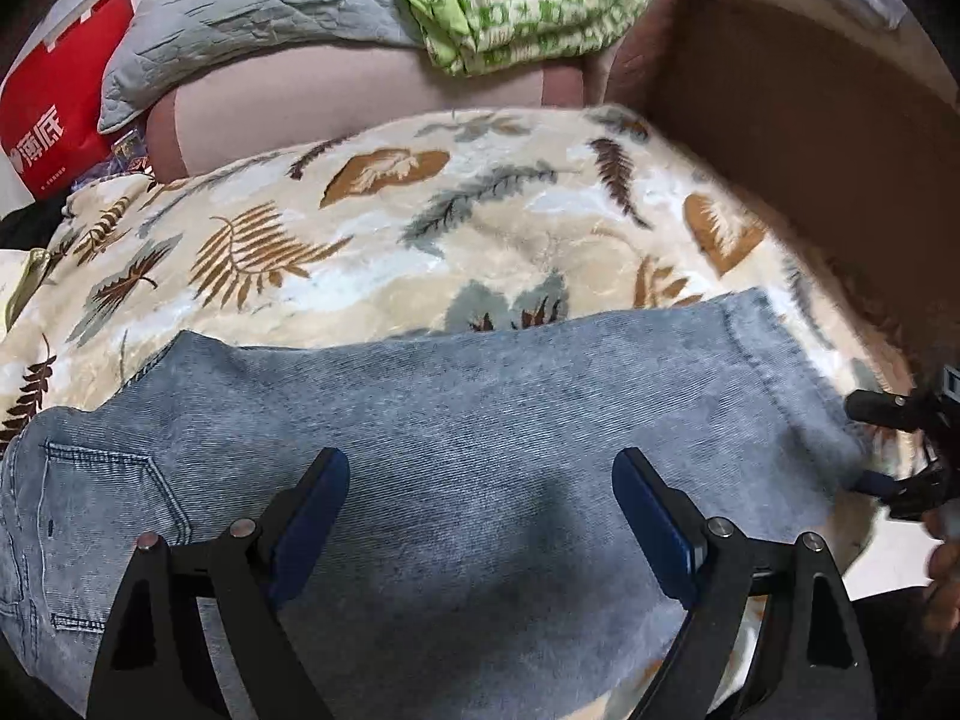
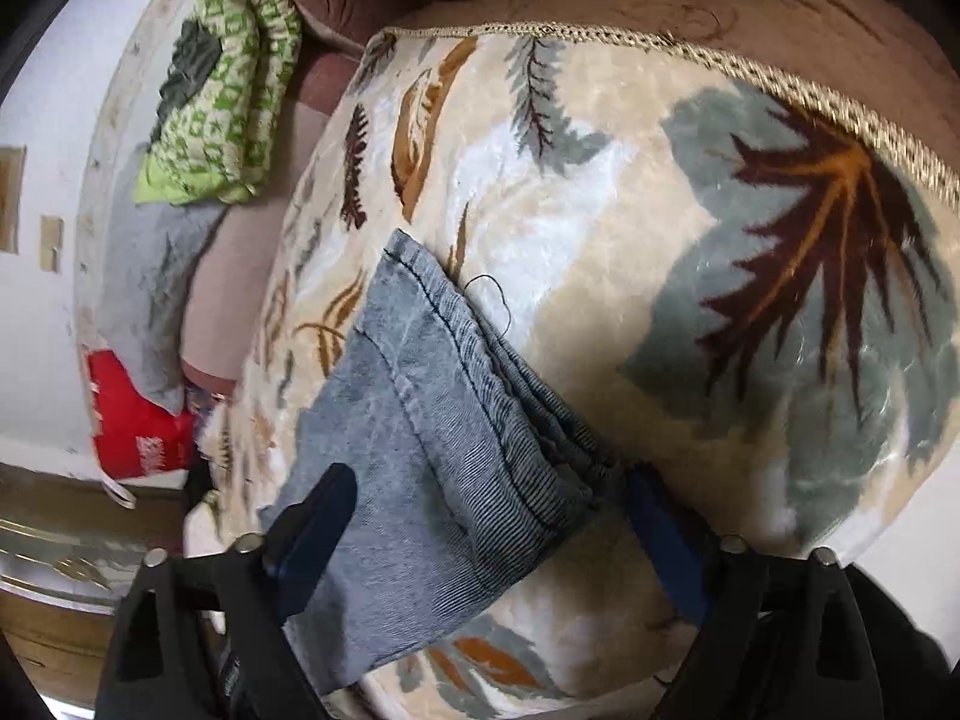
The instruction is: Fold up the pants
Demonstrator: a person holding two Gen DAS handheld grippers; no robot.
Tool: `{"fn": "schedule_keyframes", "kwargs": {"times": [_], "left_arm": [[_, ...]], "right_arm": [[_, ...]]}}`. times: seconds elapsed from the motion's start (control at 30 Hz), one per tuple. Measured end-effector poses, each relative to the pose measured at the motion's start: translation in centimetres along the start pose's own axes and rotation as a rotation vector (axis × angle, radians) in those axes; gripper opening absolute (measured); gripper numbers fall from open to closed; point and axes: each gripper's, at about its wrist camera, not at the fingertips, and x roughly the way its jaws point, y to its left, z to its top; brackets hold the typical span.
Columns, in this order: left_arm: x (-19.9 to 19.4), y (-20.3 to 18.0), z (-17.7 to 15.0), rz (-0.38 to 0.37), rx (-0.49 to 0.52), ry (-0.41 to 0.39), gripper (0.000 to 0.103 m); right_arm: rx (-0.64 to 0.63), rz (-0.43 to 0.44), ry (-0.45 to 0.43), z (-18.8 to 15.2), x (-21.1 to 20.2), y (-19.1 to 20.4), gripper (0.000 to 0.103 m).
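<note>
The jeans (image 1: 480,450) lie flat along the near edge of a leaf-patterned blanket (image 1: 372,240), legs stacked one on the other, waist and back pocket (image 1: 114,498) toward the left. We judge the step in hand to be taking the leg hems (image 2: 480,396) so as to carry them over toward the waist. To do it well we would close on all stacked layers at once, well inside the hem stitching, and leave the blanket pile out of the bite. The right gripper (image 2: 492,546) straddles the hem corner, fingers apart, the denim between them but not yet pinched. The left gripper (image 1: 480,516) hovers over mid-leg, fingers wide apart and holding nothing. Only the right wrist view shows the layered hem edges and a loose thread (image 2: 492,294); only the left wrist view shows the whole garment and the right gripper arriving at its far end. Beyond lie a green patterned cloth (image 1: 528,0), a grey pillow (image 1: 240,18) and a red bag (image 1: 54,120)
</note>
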Motion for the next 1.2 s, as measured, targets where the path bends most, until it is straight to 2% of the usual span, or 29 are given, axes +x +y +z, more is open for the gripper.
{"fn": "schedule_keyframes", "kwargs": {"times": [0.07,0.13,0.2,0.27,0.37,0.4,0.5,0.53,0.57,0.63,0.67,0.73,0.77,0.83,0.9,0.93,1.0,1.07,1.1,1.13,1.2], "left_arm": [[1.9,-0.6,-0.1,0.035,0.033,0.063,0.089],[4.5,-1.6,-0.7,0.094,0.111,0.16,0.09],[4.1,-1.7,-0.7,0.105,0.129,0.121,0.091],[3.3,-1.7,-0.3,0.094,0.132,0.125,0.091],[1.6,-1.5,0.0,0.102,0.113,0.037,0.091],[1.7,-1.7,-0.1,0.111,0.126,0.038,0.091],[4.3,-2.6,-1.4,0.141,0.201,0.133,0.094],[4.1,-2.5,-1.6,0.145,0.198,0.095,0.094],[3.9,-2.4,-1.5,0.143,0.188,0.099,0.094],[3.0,-2.3,-1.2,0.124,0.16,0.104,0.094],[2.2,-2.3,-1.0,0.11,0.151,0.062,0.094],[1.3,-2.2,-0.6,0.13,0.146,0.005,0.094],[1.7,-2.3,-0.8,0.134,0.152,0.014,0.094],[4.1,-2.9,-1.4,0.161,0.215,0.122,0.094],[4.3,-2.8,-1.9,0.174,0.218,0.073,0.097],[4.2,-2.8,-1.8,0.174,0.213,0.078,0.097],[4.1,-2.6,-1.7,0.171,0.214,0.087,0.097],[4.0,-2.4,-1.6,0.157,0.207,0.092,0.097],[3.8,-2.2,-1.5,0.144,0.2,0.093,0.097],[3.6,-1.8,-1.2,0.132,0.188,0.096,0.097],[2.9,-1.4,-0.7,0.123,0.153,0.082,0.097]], "right_arm": [[-0.027,-0.036,0.0,0.1,0.1,0.3,0.079],[-0.038,-0.055,0.001,0.1,0.3,0.4,0.077],[-0.044,-0.061,-0.007,0.1,0.3,0.5,0.078],[-0.042,-0.054,-0.012,0.0,0.3,0.5,0.08],[-0.044,-0.047,-0.015,0.0,0.4,0.5,0.084],[-0.054,-0.053,-0.014,-0.1,0.5,0.7,0.084],[-0.08,-0.08,-0.01,-0.1,0.8,1.2,0.084],[-0.092,-0.088,-0.006,-0.1,0.9,1.4,0.083],[-0.096,-0.094,-0.005,-0.1,0.9,1.4,0.082],[-0.102,-0.116,-0.008,-0.2,0.9,1.4,0.071],[-0.108,-0.134,-0.009,-0.1,0.8,1.4,0.067],[-0.106,-0.152,-0.013,0.0,0.6,1.1,0.051],[-0.1,-0.157,-0.012,0.1,0.5,0.9,0.048],[-0.099,-0.166,-0.007,0.2,0.5,0.6,0.04],[-0.114,-0.179,-0.008,0.2,0.4,0.8,0.036],[-0.126,-0.186,-0.012,0.1,0.4,1.0,0.034],[-0.135,-0.189,-0.018,0.0,0.3,1.3,0.034],[-0.11,-0.153,-0.02,0.1,0.0,1.2,0.034],[-0.093,-0.145,-0.013,0.1,-0.1,1.1,0.037],[-0.064,-0.139,-0.011,0.2,-0.4,0.8,0.047],[0.004,-0.067,-0.021,0.0,-1.0,-0.3,0.066]]}}
